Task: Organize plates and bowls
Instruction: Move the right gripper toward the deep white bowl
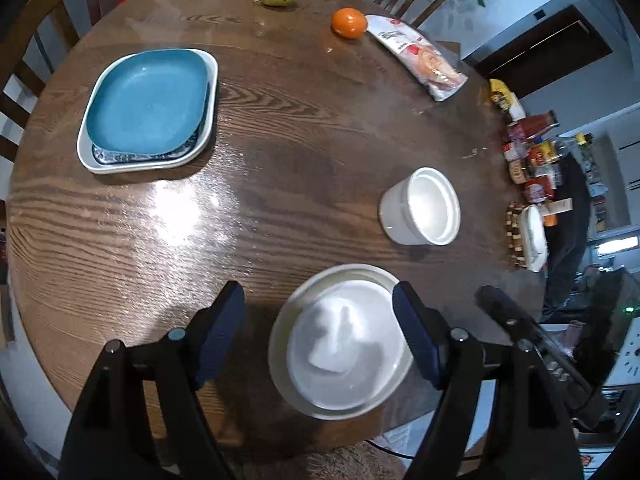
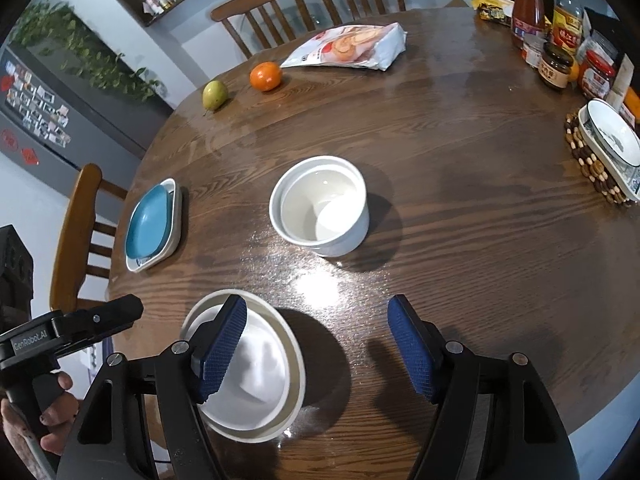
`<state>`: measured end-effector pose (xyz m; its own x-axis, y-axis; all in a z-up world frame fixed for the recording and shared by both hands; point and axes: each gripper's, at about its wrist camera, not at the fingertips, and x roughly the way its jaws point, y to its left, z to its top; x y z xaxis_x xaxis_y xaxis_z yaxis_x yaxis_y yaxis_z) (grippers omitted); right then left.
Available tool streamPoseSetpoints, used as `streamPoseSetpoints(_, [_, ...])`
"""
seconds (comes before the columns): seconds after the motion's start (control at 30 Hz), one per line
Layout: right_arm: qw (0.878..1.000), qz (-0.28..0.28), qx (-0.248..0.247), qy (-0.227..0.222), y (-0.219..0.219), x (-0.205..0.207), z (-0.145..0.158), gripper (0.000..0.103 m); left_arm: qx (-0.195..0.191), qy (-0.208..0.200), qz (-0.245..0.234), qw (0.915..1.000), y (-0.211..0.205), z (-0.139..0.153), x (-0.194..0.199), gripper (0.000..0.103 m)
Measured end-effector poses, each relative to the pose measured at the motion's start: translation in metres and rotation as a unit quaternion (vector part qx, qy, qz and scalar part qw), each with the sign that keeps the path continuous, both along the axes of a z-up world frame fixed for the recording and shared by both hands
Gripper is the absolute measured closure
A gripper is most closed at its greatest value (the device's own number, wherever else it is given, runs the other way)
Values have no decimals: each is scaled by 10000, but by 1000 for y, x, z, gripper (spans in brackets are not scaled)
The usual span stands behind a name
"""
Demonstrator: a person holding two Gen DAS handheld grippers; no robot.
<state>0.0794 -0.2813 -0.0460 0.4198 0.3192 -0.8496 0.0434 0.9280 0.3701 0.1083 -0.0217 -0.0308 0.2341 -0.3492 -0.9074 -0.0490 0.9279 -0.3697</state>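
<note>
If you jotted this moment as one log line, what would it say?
left gripper: open over nested white bowls | right gripper: open, empty | blue plate: stacked

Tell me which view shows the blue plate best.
Left wrist: the blue plate faces the camera, large, atop the stacked plates. The right wrist view shows it small, foreshortened, near the table's left edge.

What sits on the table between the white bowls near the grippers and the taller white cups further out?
Nothing visible does. Between the shallow white bowls and the white cups there is only bare table. The orange, pear and blue plate all lie off to the side. Both grippers, left and right, are open and empty.
</note>
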Motion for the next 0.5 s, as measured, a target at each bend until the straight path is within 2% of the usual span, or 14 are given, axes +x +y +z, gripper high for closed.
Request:
streamPoseSetpoints(0.13, [9999,-76,-68,-101,-5,7,4,29,-37,-15,106,9999,2,-5,8,27])
streamPoseSetpoints(0.27, [9992,-309,-215,-148,-12,12,6,29,161,-110,131,9997,3,-8,11,29])
streamPoseSetpoints(0.5, [9991,-365,-162,-143,-19,20,-2,29,129,-1,213,9997,4,-17,16,29])
